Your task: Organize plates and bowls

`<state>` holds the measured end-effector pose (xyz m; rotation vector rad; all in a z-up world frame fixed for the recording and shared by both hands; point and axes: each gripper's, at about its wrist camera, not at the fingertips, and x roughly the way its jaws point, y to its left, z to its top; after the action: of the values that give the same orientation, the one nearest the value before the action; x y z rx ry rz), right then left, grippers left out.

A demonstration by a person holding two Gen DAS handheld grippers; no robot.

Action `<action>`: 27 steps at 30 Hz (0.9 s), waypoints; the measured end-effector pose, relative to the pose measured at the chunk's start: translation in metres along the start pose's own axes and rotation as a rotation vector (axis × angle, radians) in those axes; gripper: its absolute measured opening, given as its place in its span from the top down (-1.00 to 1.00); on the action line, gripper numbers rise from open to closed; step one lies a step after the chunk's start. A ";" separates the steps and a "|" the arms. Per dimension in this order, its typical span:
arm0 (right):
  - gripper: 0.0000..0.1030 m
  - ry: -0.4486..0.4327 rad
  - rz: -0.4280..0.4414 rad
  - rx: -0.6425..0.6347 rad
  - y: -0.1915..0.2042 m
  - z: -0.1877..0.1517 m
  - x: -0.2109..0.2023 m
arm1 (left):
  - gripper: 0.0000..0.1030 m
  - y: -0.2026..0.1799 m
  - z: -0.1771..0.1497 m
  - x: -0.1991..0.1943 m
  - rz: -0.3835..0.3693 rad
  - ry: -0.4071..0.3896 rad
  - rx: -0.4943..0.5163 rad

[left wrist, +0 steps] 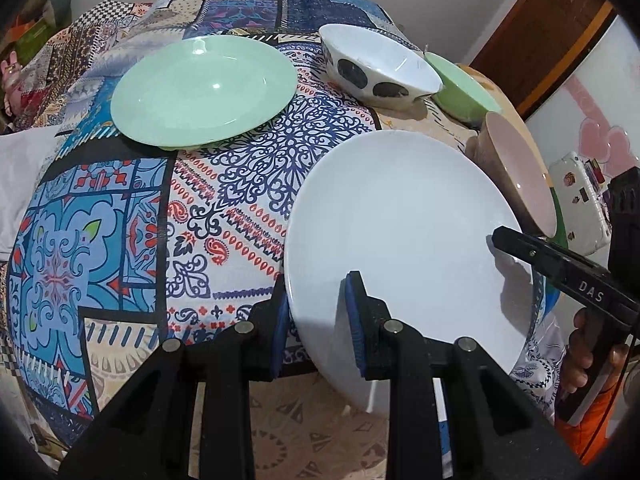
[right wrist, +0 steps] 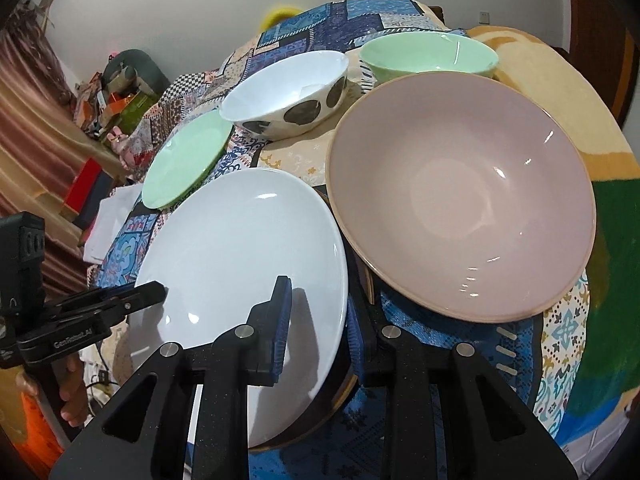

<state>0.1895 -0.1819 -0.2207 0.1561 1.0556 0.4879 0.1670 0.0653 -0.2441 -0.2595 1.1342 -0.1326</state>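
Observation:
A white plate (left wrist: 404, 236) is held at two rims over the patterned table; it also shows in the right wrist view (right wrist: 244, 240). My left gripper (left wrist: 320, 328) is shut on its near left rim. My right gripper (right wrist: 320, 320) is shut on its right rim and shows from the side in the left wrist view (left wrist: 516, 240). A green plate (left wrist: 204, 90) lies beyond at the left. A white bowl with dark spots (left wrist: 376, 64), a green bowl (left wrist: 464, 88) and a large pink bowl (right wrist: 460, 192) stand to the right.
The patterned cloth (left wrist: 120, 220) covers the table, whose near edge lies under my left gripper. A dark plate rim (right wrist: 332, 404) shows under the white plate. Clutter and a curtain (right wrist: 36, 128) stand at the far left. A wooden door (left wrist: 552, 28) is at right.

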 end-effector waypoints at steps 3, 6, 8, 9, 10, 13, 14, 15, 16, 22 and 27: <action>0.50 -0.003 0.001 -0.001 -0.003 0.000 -0.002 | 0.45 0.000 0.001 0.003 -0.002 0.005 -0.003; 0.50 -0.002 0.001 -0.005 -0.003 0.000 -0.003 | 0.43 -0.001 0.002 0.004 -0.002 0.005 -0.002; 0.50 -0.001 0.007 -0.005 -0.004 -0.001 -0.005 | 0.41 -0.001 0.001 0.006 -0.003 0.003 -0.002; 0.50 0.000 0.008 -0.007 -0.004 -0.001 -0.004 | 0.41 -0.002 0.001 0.007 -0.004 0.003 -0.003; 0.50 0.002 0.007 -0.010 -0.003 -0.001 -0.004 | 0.41 -0.002 0.001 0.008 -0.006 0.003 -0.004; 0.50 0.003 0.002 -0.025 -0.002 -0.002 -0.005 | 0.41 -0.003 -0.001 0.009 -0.003 0.000 -0.002; 0.50 0.003 0.000 -0.027 -0.001 -0.002 -0.005 | 0.41 -0.004 -0.002 0.008 0.003 -0.003 0.005; 0.50 0.003 -0.001 -0.028 -0.001 -0.002 -0.006 | 0.41 -0.005 -0.003 0.008 0.008 -0.005 0.010; 0.50 0.002 -0.001 -0.028 -0.002 -0.003 -0.006 | 0.41 -0.006 -0.004 0.007 0.012 -0.007 0.016; 0.50 -0.003 -0.023 -0.040 0.001 -0.003 -0.009 | 0.41 -0.007 -0.008 0.005 0.014 -0.003 0.020; 0.50 -0.042 -0.079 -0.085 0.004 -0.003 -0.020 | 0.41 -0.006 -0.011 -0.006 0.016 -0.031 0.020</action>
<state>0.1779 -0.1880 -0.2046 0.0486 0.9943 0.4553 0.1549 0.0596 -0.2415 -0.2335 1.1039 -0.1253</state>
